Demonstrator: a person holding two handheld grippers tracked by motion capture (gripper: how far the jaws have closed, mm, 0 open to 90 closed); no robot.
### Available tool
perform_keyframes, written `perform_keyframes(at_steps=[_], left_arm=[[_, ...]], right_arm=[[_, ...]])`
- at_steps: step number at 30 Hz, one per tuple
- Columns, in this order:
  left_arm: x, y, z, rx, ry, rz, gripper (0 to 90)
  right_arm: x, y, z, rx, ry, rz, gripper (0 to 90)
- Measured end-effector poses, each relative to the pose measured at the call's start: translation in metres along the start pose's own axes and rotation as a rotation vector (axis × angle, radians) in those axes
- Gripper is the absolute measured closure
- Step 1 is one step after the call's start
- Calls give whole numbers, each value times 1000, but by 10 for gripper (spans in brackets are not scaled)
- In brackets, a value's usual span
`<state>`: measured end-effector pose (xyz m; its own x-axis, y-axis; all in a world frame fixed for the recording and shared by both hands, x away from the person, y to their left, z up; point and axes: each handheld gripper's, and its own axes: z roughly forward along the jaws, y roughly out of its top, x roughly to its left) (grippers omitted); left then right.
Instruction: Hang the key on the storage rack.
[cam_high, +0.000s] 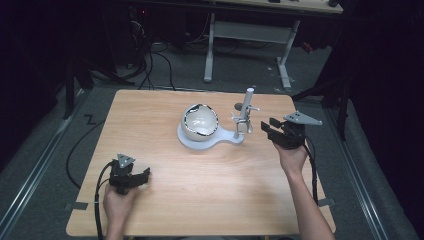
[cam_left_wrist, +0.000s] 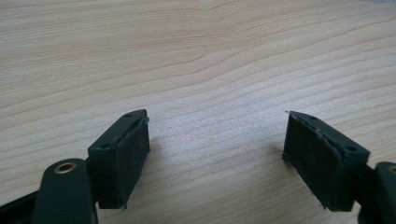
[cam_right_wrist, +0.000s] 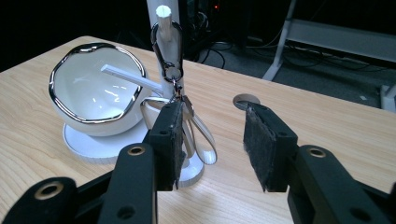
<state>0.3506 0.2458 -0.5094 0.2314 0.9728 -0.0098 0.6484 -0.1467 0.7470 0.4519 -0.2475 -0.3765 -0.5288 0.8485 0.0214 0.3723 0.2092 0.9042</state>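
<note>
Your left hand (cam_high: 117, 202) is resting low at the near left, wrapping around the left gripper (cam_high: 141, 176) from behind, with its cable trailing back along your wrist. That gripper is pointing forward and a little to the right, and its jaws are standing wide apart with nothing between the pads (cam_left_wrist: 132, 151). Your right forearm is reaching forward along the right side, and your right hand (cam_high: 291, 159) is holding the right gripper (cam_high: 266, 127) raised and aimed leftward. Its jaws are standing partly open, gripping nothing, with the pads (cam_right_wrist: 256, 144) facing each other.
</note>
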Motion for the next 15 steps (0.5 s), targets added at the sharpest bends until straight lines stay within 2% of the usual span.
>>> perform_keyframes(at_steps=[15], left_arm=[[0,0,0,0,1,0,230]], right_arm=[[-6,-5,-13,-17,-2,18,578]])
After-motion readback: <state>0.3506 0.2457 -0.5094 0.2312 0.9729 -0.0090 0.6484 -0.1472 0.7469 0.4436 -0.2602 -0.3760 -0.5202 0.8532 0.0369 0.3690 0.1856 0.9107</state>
